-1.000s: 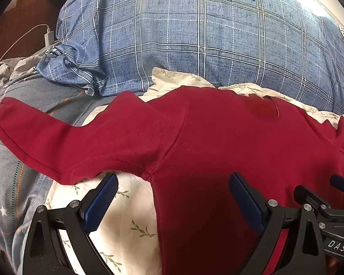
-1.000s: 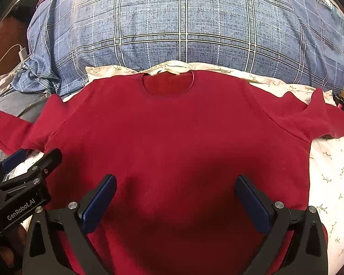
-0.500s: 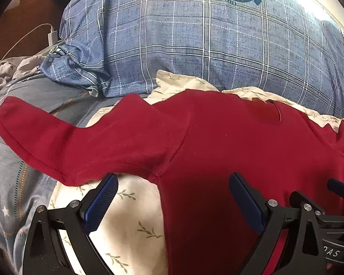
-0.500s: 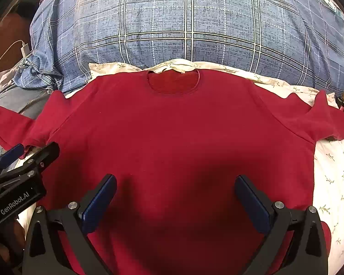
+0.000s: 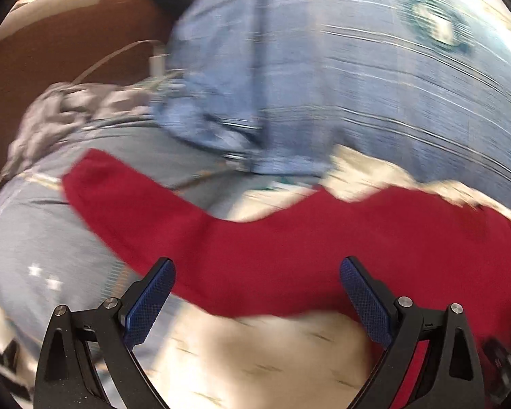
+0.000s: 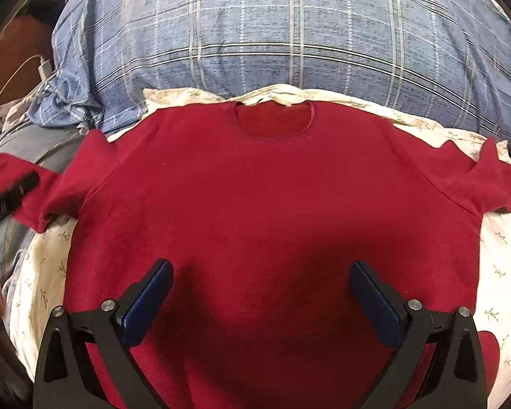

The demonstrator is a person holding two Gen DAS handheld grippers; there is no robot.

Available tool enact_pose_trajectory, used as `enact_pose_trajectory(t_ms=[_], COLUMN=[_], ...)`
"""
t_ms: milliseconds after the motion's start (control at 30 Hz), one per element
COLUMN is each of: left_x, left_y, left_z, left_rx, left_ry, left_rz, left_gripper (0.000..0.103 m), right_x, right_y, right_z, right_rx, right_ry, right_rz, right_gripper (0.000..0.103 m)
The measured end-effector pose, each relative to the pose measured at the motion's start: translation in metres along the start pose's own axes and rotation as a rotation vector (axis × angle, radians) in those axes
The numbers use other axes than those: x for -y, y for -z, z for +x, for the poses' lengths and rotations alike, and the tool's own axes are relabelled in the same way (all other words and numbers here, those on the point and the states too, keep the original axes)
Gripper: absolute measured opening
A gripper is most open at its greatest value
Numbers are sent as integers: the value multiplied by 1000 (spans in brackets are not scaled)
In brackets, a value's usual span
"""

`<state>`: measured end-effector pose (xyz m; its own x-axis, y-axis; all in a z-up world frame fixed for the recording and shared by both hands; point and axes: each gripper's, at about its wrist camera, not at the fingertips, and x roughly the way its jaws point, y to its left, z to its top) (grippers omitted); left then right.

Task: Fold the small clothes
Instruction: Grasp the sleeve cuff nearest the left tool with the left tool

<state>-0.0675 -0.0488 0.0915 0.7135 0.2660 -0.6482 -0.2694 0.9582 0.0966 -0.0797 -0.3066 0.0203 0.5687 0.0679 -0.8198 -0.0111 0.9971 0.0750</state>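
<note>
Red shirt: lies flat on the flowery sheet, filling the middle of the right view.
Left view: blurry, shows only one long sleeve.
Left gripper: jaws spread, empty.
Right gripper: jaws spread over the shirt, empty.
Blue checked pillow: top of frame.

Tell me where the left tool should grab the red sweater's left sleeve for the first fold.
Probably the cuff end of the left sleeve. It lies flat, stretched away from the red sweater onto the grey bedding. Come from outboard with the left tool, jaws open, one finger slipped under the edge. The view is blurred, so the exact edge is uncertain.
</note>
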Motion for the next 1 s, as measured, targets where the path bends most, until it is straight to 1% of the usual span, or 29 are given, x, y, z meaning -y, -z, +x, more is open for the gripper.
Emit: enact_pose_trajectory(t_ms=[67, 167, 267, 300, 367, 433, 500, 567, 633, 700, 800, 867, 900, 933, 967, 1000], left_x=[-17, -41, -55, -59, -66, -72, -79, -85, -87, -79, -73, -69, -69, -67, -68, -74], left_y=[-9, -21, -33, -36, -44, -48, -49, -47, -45, -48, -52, -53, -55, -57, -58, -60], left_z=[4, 7, 18, 22, 38, 53, 70, 85, 98, 104, 111, 114, 117, 119, 120, 120], left_rx=[3, 10, -3, -7, -32, -40, -67, -91, -118, -105, -92, -78, -67, -64, -55, -46], left_ry=[-72, -207, -270, -299, -385, -434, -451, -446, -459, -490, -464, -453, -453, -456, -448, -422], left_rz=[-40, -83, -131, -134, -116, -122, -147, -185, -195, -156, -159, -145, -135, -123, -130, -150], left_gripper=[97, 97, 97, 97, 97, 97, 96, 94, 94, 93, 92, 83, 70, 53, 44, 23], right_x=[-3, -5, -6, -6, -7, -7, -8, -10, -12, -13, -14, -14, -13, -12, -12, -11], right_y=[-3, -9, -12, -12, -11, -9, -8, -8, -9, -9, -8, -7, -7, -7, -6, -6], right_z=[-1, -5, -6, -6, -5, -3, -2, -1, 1, 3, 7, 10, 11, 11, 11, 11], right_rx=[-1, 11, 14, 14, 8, -2, -10, -13, -15, -20, -29, -36, -37, -37, -35, -34], right_ry=[-4, -16, -29, -33, -38, -46, -53, -52, -47, -50, -57, -60, -61, -63, -66, -68], right_rz=[-15, -23, -19, -17, -14, -10, -13, -19, -24, -25, -25, -21, -18, -14, -12, -9], right_gripper=[103, 103, 103, 103, 103, 103, 103, 103, 103, 103, 103, 103, 103, 103, 103, 103])
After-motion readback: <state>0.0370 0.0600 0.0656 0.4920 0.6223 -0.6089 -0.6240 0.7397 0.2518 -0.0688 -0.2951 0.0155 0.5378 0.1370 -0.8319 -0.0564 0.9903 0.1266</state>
